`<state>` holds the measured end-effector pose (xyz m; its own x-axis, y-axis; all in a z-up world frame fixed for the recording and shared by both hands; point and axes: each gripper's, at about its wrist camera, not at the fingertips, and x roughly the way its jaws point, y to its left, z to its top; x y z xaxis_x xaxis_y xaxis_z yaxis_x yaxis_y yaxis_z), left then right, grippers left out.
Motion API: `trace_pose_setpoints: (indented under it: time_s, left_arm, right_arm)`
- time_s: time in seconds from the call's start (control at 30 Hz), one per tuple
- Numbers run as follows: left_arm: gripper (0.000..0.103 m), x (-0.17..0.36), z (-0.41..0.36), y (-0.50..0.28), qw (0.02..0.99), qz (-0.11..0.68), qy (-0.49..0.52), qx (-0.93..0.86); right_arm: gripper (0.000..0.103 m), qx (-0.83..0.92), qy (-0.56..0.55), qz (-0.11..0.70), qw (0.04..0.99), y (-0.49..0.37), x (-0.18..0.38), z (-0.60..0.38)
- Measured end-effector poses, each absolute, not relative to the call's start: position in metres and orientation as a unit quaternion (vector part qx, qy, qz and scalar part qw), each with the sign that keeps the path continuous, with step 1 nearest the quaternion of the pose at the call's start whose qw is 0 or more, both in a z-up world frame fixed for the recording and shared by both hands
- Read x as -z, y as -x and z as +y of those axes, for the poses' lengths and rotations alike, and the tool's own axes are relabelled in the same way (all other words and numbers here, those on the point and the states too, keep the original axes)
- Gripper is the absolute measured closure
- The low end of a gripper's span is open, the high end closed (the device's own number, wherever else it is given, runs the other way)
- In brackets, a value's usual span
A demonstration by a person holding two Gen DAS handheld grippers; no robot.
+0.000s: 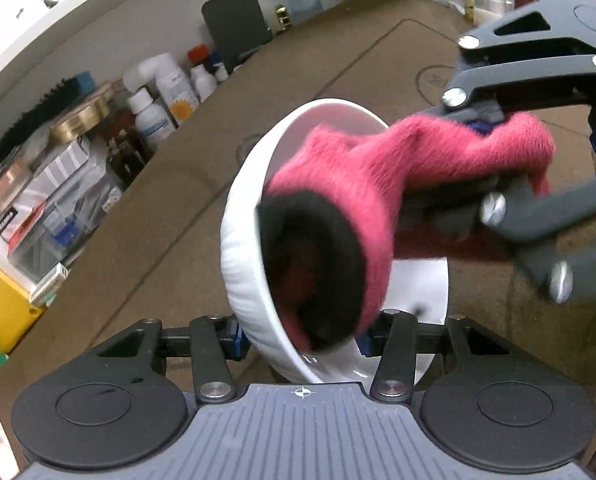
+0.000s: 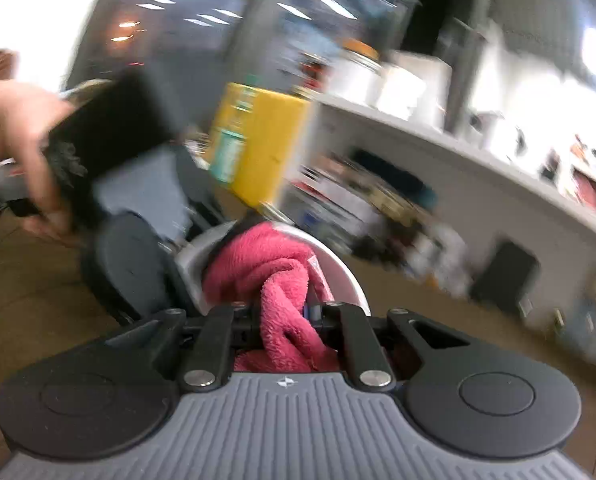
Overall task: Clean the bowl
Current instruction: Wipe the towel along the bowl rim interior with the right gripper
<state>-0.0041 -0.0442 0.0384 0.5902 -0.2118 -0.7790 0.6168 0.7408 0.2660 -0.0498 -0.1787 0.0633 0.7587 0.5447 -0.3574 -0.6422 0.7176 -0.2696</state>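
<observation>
A: Start at the left. What can you actually make out?

B: In the left wrist view, shelves crowded with bottles (image 1: 166, 104) and boxes, cut off by the frame edge. The labels are too small to read. A brown mat (image 1: 337, 60) covers the table.

A: And the bowl?

B: The white bowl (image 1: 242, 248) sits tipped on its side in the middle. The left gripper (image 1: 301, 340) clamps its lower rim between both pads, so part of the rim is hidden behind the fingers.

A: What fills it?

B: A pink cloth (image 1: 357, 184) pressed into the bowl, its end dark in shadow. It covers most of the inside, so I cannot tell how clean that is.

A: Further right?

B: The right gripper (image 1: 493, 148) comes in from the right, blurred, closed tight on the cloth. In its own view the cloth (image 2: 286, 308) bunches between the fingers. The bowl (image 2: 337, 272) beyond is half hidden, a hand (image 2: 38, 168) is smeared, and the background is too blurred to read.
</observation>
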Motion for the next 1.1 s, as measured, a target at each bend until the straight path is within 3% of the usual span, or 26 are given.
trace_pose_setpoints:
  time_s: [0.2,0.4,0.5,0.57,0.6,0.63,0.7,0.8,1.1]
  left_arm:
    - [0.044,-0.043,-0.045,0.004,0.894,0.351,-0.192,0.201]
    - [0.011,-0.029,-0.048,0.012,0.935,0.311,-0.104,0.132]
    - [0.007,-0.014,-0.052,0.014,0.943,0.307,-0.067,0.11]
    - [0.011,-0.014,-0.051,0.013,0.943,0.309,-0.059,0.107]
    - [0.02,-0.014,-0.054,0.014,0.943,0.308,-0.066,0.109]
    - [0.039,-0.014,-0.057,0.014,0.943,0.306,-0.072,0.111]
    - [0.066,-0.015,-0.06,0.015,0.942,0.306,-0.08,0.112]
    - [0.073,-0.016,-0.056,0.015,0.94,0.311,-0.085,0.116]
    - [0.072,-0.028,-0.048,0.029,0.909,0.344,-0.158,0.174]
  right_arm:
    - [0.089,-0.268,0.09,0.21,0.936,0.023,-0.039,-0.204]
    - [0.088,-0.263,-0.003,0.263,0.928,0.003,-0.03,-0.223]
    - [0.088,-0.262,-0.033,0.276,0.924,0.001,-0.028,-0.229]
    - [0.088,-0.264,-0.055,0.283,0.92,0.0,-0.026,-0.235]
    - [0.088,-0.266,-0.063,0.286,0.919,-0.001,-0.026,-0.237]
    - [0.088,-0.265,-0.062,0.285,0.919,0.0,-0.026,-0.236]
    - [0.088,-0.263,-0.047,0.275,0.923,0.005,-0.028,-0.23]
    - [0.088,-0.256,-0.017,0.26,0.931,0.016,-0.033,-0.22]
    - [0.088,-0.247,0.136,0.212,0.936,0.028,-0.06,-0.178]
